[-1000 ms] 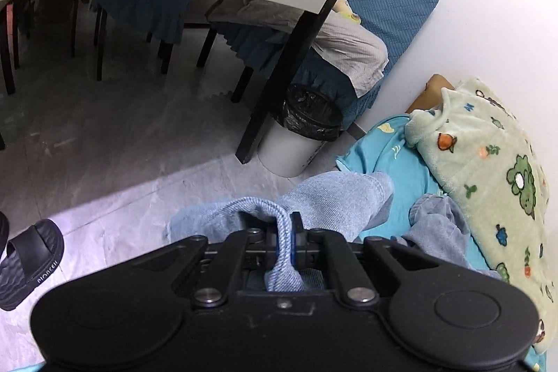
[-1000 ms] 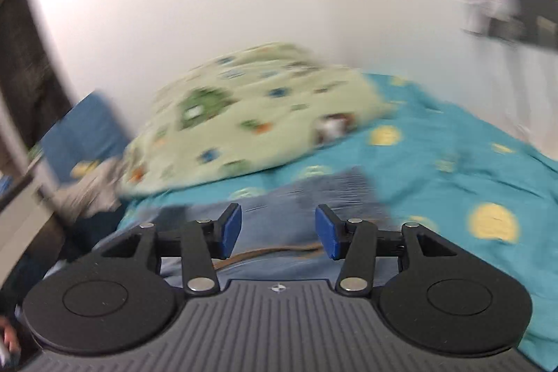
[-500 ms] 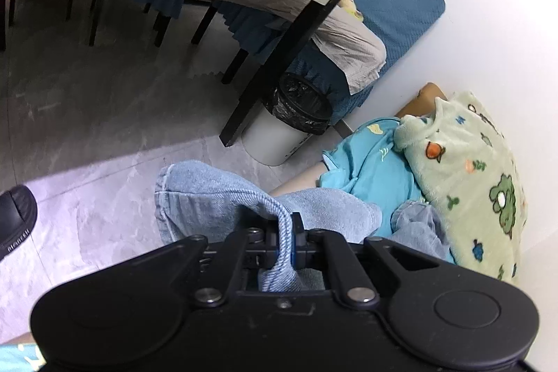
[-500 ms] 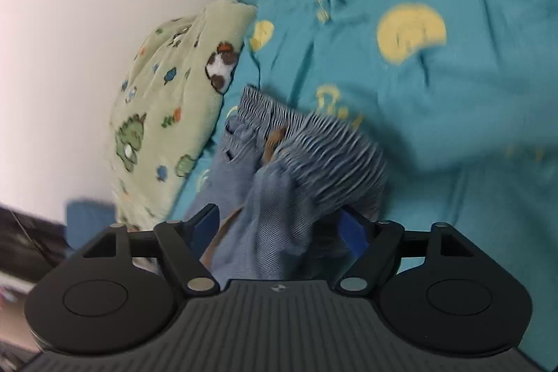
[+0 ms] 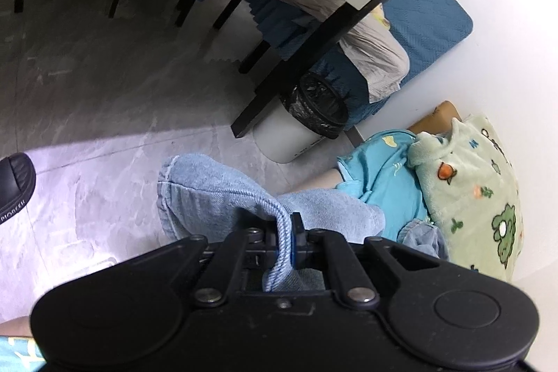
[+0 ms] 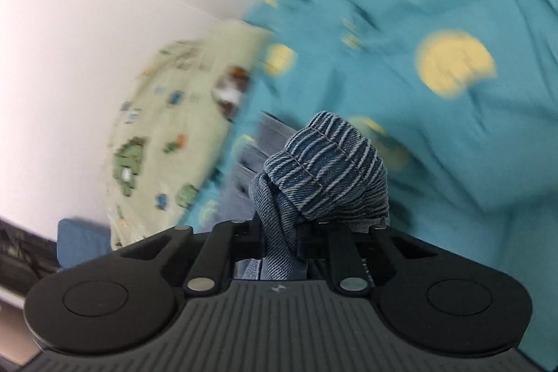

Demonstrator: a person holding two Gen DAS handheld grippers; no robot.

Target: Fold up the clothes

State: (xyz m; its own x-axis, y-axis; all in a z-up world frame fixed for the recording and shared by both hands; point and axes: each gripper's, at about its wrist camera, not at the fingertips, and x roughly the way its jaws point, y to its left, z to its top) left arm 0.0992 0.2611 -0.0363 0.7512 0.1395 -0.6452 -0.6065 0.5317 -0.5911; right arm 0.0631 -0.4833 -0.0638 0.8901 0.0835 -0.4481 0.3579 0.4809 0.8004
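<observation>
Holding the jeans [image 5: 223,194] at two places, both grippers have their jaws shut tight on denim. The left gripper [image 5: 286,244] pinches a thick seam near a leg end, out past the edge of the bed [image 5: 387,169], with the floor [image 5: 104,100] below. The right gripper [image 6: 296,232] pinches a bunched, stripy fold by the stretchy waist, above the blue sheet [image 6: 453,135]. So the jeans hang in the air between the two, part over the bed and part off its side.

What could go wrong? The leg end near the left gripper hangs loose over the floor. If that hand drops low, the cloth could drag on the floor or brush the bin [image 5: 307,124]. The right gripper holds a fat lump, not a flat edge, so some layers could slip out and the jeans would sag crooked. The right view is blurry, so that hand seems to move fast; a quick tug could pull the seam from the left jaws. The green blanket [image 5: 481,194] lies close and could get caught under the jeans.
</observation>
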